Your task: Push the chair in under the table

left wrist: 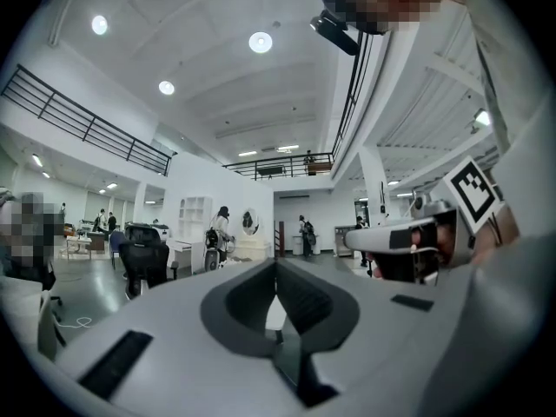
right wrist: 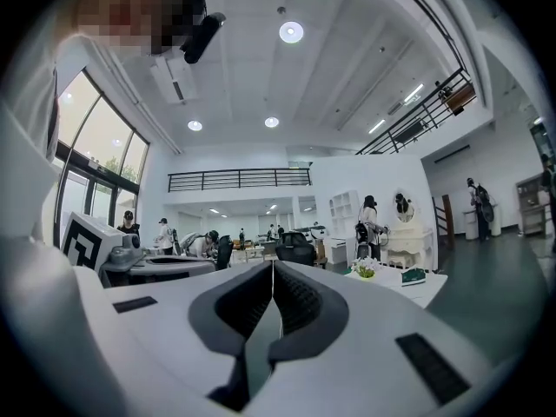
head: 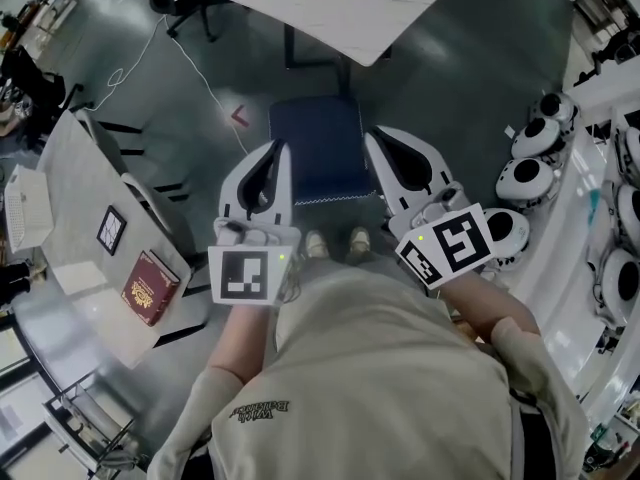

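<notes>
The left gripper (head: 281, 150) and right gripper (head: 371, 138) are held closed on nothing. The chair (head: 315, 153) at centre is best pushed evenly toward the table (head: 340, 18) at top.

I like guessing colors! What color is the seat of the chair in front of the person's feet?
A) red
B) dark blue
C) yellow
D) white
B: the chair, between the person's shoes and the table, has a dark blue seat.
</notes>
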The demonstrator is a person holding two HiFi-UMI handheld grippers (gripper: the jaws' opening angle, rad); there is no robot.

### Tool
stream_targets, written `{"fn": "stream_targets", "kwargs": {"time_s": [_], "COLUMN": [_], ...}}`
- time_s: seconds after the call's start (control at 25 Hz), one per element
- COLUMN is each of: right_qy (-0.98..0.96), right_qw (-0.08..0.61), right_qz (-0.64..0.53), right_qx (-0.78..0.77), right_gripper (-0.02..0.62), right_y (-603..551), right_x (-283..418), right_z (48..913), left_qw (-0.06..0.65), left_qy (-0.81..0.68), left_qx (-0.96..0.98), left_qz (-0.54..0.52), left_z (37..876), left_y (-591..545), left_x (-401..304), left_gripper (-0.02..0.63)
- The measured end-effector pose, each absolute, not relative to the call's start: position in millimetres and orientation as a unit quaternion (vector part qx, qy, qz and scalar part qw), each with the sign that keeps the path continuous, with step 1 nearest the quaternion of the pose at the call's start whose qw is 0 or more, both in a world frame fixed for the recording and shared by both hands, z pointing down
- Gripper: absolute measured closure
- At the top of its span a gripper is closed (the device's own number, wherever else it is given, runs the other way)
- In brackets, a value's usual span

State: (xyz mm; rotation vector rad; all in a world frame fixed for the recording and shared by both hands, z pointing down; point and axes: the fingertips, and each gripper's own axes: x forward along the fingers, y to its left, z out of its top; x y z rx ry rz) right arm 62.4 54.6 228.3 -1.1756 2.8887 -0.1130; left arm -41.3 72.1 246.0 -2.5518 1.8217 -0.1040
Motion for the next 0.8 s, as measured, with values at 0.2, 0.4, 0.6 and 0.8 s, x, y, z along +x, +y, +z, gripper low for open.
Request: {"fn": "stream_targets", "kwargs": {"time_s": [0.2, 0.4, 0.6, 0.8], "right_qy": [0.934, 0.957, 0.959, 0.948], "right_qw": [-0.008, -0.097, -0.211, -0.286], "right_qz": [-0.042, -0.051, -0.043, -0.044], "right_qx": [-0.356, -0.267, -0.187, -0.135], "right_gripper": [0.584, 0.583, 0.465, 0.417], "right_y": [46, 45, 51, 62], "right_x": [57, 37, 24, 14], "right_z": [237, 265, 310, 351], "left_qw": [-0.004, 0.046, 0.061, 0.060], "left_qy": [0.581, 0.528, 0.393, 0.310], "left_qx": [-0.812, -0.830, -0.854, -0.851], "left_qz": [-0.046, -0.173, -0.336, -0.420], "left_z": [252, 282, 352, 402], "left_y": [64, 51, 53, 59], "left_x": [-40, -24, 2, 5], "left_gripper": [0.597, 0.597, 0.597, 0.595]}}
